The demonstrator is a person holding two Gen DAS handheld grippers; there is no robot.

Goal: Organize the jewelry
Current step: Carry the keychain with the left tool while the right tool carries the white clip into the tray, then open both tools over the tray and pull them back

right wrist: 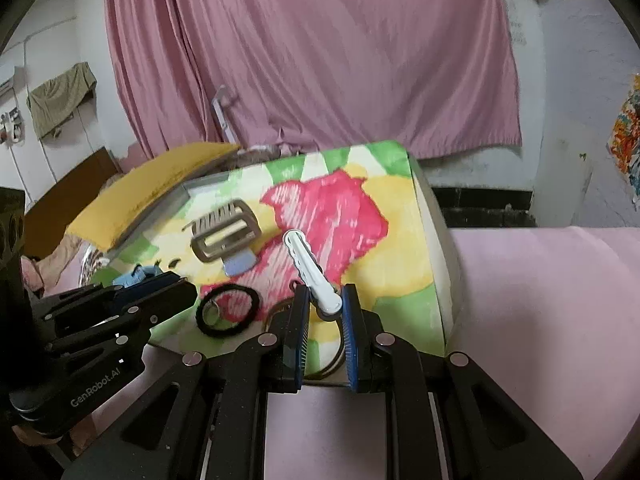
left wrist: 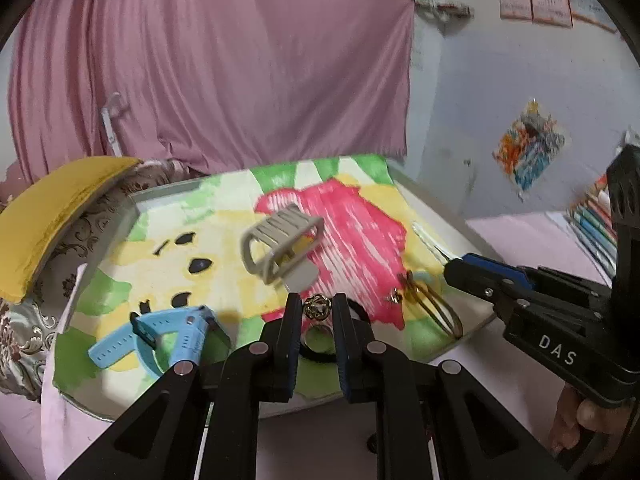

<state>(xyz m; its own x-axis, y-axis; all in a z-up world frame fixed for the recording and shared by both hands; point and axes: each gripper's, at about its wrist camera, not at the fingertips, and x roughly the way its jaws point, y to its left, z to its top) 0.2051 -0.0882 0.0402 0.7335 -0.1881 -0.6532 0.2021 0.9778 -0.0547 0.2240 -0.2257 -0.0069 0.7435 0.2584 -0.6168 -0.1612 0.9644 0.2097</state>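
My left gripper (left wrist: 317, 307) is shut on a ring (left wrist: 317, 309) with a gold ornate top, held just above a black hair tie (left wrist: 362, 312) on the painted board (left wrist: 224, 240). My right gripper (right wrist: 326, 298) is shut on the end of a white hair clip (right wrist: 308, 268) that points away over the board (right wrist: 360, 208). A beige claw clip (left wrist: 280, 240) sits mid-board; it also shows in the right wrist view (right wrist: 224, 236). A blue watch (left wrist: 168, 336) lies at the left. Gold bangles (left wrist: 434, 308) and a small earring (left wrist: 394, 296) lie at the right edge.
A yellow cushion (left wrist: 52, 216) and patterned fabric (left wrist: 80, 248) lie left of the board. Pink bedsheet (right wrist: 540, 300) spreads to the right. A pink curtain (left wrist: 220, 60) hangs behind. Books (left wrist: 592, 216) are stacked at far right.
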